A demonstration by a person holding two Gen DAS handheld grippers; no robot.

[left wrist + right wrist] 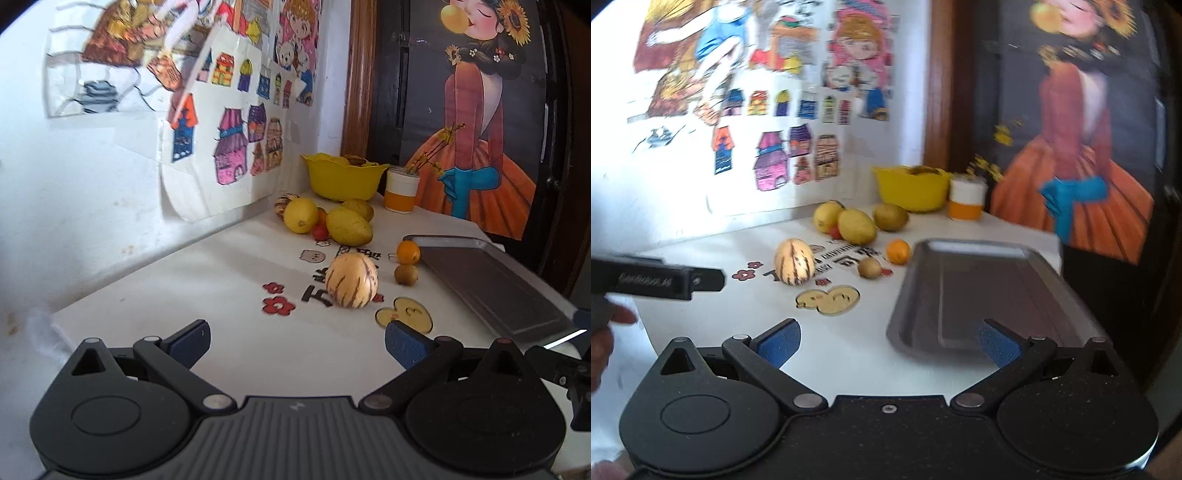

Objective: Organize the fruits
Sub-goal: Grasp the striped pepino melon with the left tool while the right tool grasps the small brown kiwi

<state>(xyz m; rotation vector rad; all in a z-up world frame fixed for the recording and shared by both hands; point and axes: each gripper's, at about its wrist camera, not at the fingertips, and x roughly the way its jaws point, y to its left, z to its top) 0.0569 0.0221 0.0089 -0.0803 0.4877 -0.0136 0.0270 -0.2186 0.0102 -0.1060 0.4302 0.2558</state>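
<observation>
A striped cream pepino melon [352,280] [794,266] stands mid-table. Beside it lie a small orange [408,252] [898,251] and a brown kiwi [406,274] [869,267]. Further back a lemon [301,215] [825,216], two yellow mangoes [348,226] [857,226], a red cherry tomato [320,232] and a second striped melon [282,204] cluster together. A grey metal tray [495,284] [982,295] lies at the right with nothing in it. My left gripper [297,345] is open, short of the melon. My right gripper [890,343] is open over the tray's near edge.
A yellow bowl [343,177] [910,188] holding fruit and a white-and-orange cup [400,192] [966,203] stand at the back corner. Drawings cover the wall on the left, a poster on the right. The left gripper's body [657,282] and a hand show at left.
</observation>
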